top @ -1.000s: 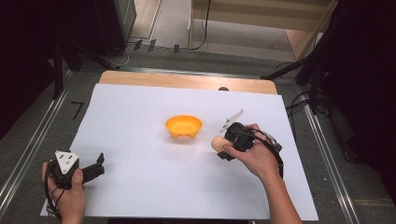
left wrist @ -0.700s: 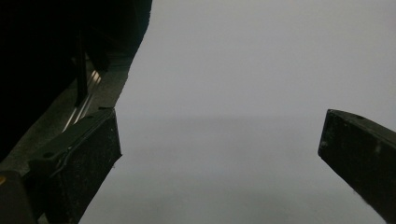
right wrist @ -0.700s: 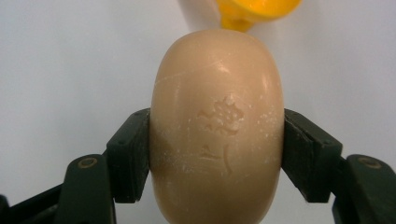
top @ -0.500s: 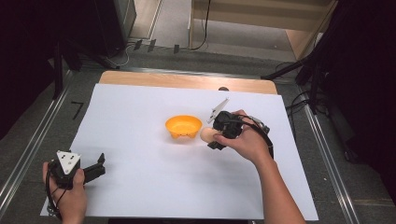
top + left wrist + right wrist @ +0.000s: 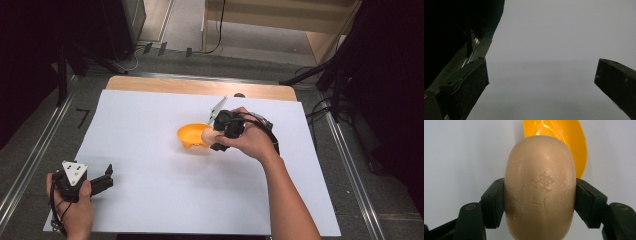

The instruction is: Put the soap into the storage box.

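Observation:
An orange bowl (image 5: 192, 136) stands in the middle of the white sheet (image 5: 150, 125). My right gripper (image 5: 210, 136) is shut on a tan, egg-shaped object (image 5: 207, 135) and holds it over the bowl's right rim. In the right gripper view the tan egg-shaped object (image 5: 540, 187) is pinched on both sides by the black pads (image 5: 494, 202), with the orange bowl (image 5: 566, 142) behind it. My left gripper (image 5: 106, 176) rests at the near left of the sheet, open. Its jaws stand wide apart over bare white paper (image 5: 544, 75) in the left gripper view.
A wooden board (image 5: 200, 86) borders the far edge of the sheet. Metal rails (image 5: 30, 160) run along both sides of the table. Cables (image 5: 320, 107) lie at the far right. Dark equipment stands at the back left.
My right hand has carried the tan object leftward from beside the bowl to over its right rim. The left hand has stayed in place.

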{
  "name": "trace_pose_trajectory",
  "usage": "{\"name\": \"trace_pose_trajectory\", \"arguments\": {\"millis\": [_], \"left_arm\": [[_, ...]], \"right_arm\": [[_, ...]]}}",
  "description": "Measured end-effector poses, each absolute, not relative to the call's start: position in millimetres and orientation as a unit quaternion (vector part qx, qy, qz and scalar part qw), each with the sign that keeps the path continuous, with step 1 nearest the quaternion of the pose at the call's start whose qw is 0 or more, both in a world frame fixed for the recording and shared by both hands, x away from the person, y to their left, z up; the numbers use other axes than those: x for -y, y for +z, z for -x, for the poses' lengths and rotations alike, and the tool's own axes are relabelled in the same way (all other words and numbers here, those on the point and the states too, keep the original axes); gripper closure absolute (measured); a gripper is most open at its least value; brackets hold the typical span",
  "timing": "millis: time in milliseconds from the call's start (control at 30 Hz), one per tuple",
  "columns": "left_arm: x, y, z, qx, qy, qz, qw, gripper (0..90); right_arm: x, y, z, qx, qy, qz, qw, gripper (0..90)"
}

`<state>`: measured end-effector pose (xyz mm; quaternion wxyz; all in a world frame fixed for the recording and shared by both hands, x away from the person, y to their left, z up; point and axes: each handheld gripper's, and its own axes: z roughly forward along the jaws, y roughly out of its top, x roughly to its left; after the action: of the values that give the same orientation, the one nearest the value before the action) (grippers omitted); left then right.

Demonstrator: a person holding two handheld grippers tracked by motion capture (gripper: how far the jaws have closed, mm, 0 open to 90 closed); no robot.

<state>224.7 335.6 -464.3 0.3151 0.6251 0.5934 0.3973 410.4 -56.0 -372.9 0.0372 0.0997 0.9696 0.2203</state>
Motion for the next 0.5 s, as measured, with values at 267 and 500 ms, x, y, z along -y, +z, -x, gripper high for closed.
{"name": "trace_pose_trajectory", "arguments": {"millis": [267,500], "left_arm": [[-336.3,-464.1,-224.3,-0.593,0.395,-0.625,0.319,0.0],[-336.3,-464.1,-224.2,-0.592,0.395,-0.625,0.320,0.0]], "right_arm": [[38.0,-375.6,-424.5,-0.971,0.228,-0.067,0.034,33.0],[22.2,-380.1,-432.6,-0.973,0.222,-0.048,0.036,33.0]]}}
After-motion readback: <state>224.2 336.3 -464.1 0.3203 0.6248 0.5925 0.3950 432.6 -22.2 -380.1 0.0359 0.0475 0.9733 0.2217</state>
